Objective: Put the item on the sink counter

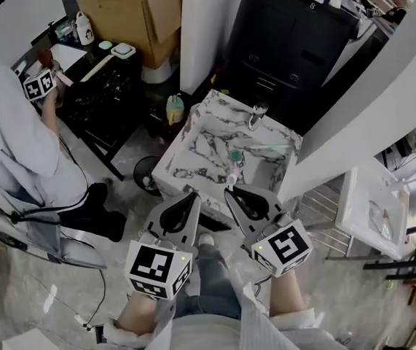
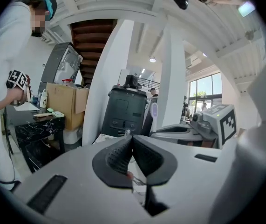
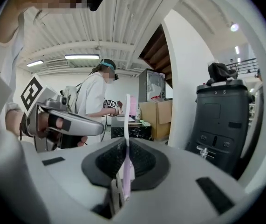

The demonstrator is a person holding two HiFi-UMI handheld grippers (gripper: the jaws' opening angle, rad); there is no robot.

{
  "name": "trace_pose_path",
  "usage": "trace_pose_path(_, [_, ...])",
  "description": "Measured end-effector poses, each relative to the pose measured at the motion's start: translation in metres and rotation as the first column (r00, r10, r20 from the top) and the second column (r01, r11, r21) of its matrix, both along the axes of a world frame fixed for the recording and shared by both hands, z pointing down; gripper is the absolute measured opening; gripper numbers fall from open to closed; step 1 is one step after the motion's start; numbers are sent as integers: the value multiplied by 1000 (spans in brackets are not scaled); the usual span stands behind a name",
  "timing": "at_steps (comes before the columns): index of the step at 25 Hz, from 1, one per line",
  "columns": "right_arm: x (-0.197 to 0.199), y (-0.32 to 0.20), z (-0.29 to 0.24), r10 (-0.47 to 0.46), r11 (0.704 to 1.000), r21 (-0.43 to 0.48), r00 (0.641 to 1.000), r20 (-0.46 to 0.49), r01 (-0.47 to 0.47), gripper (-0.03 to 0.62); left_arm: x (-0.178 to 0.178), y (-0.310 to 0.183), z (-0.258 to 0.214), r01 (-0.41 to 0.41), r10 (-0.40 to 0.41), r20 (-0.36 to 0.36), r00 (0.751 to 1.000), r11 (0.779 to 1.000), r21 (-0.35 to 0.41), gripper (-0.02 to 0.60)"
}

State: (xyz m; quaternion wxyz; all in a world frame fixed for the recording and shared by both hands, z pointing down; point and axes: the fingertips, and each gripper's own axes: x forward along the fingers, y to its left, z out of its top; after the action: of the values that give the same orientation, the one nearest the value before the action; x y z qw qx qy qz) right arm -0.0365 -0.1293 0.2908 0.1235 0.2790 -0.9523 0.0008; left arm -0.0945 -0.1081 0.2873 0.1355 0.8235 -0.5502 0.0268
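Right claw (image 3: 125, 147) pinches slim pink plastic toothbrush (image 3: 126, 118), long axis upright; we see grey-veined marble sink worktop (image 1: 181, 149) just ahead, below it.

Bright, even light fills every view, with glare from windows (image 2: 206, 85) beyond the left gripper (image 2: 133, 139) and strip lights (image 3: 81, 57) above the right gripper (image 3: 125, 143), while both fisheye views curve and darken at the edges.

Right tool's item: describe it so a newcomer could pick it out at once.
Find the marble sink mid-room; the right tool hangs at its near rim. The slim pale-pink stick clamped in it sticks out past the jaws, unlike the teal item lying in the basin.
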Motion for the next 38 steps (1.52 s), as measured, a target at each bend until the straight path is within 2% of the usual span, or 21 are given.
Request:
trace_pose_path(9, [-9,99,21,86,995,-51,996,-19,-87,31,-21,87,17,-39,38,-25,999,999,-34,15])
trace_pose_path(18, [-25,148,51,74,991,-107,995,-71,-81,31,-37,128,41,-28,24,-50,998,996,-82,15])
trace_pose_path(26, [-37,159,91,-7,986,-163,990,-142,-16,31,-47,131,70,31,-39,-57,998,990,-134,15])
trace_pose_path(33, [-34,147,140,-29,976,-219,981,-194,-14,31,-48,122,108,67,-79,-58,995,980,-189,15])
trace_pose_path(38, [-32,127,191,-28,974,-225,974,-224,-23,31,-46,112,156,92,-111,-78,991,972,-217,15])
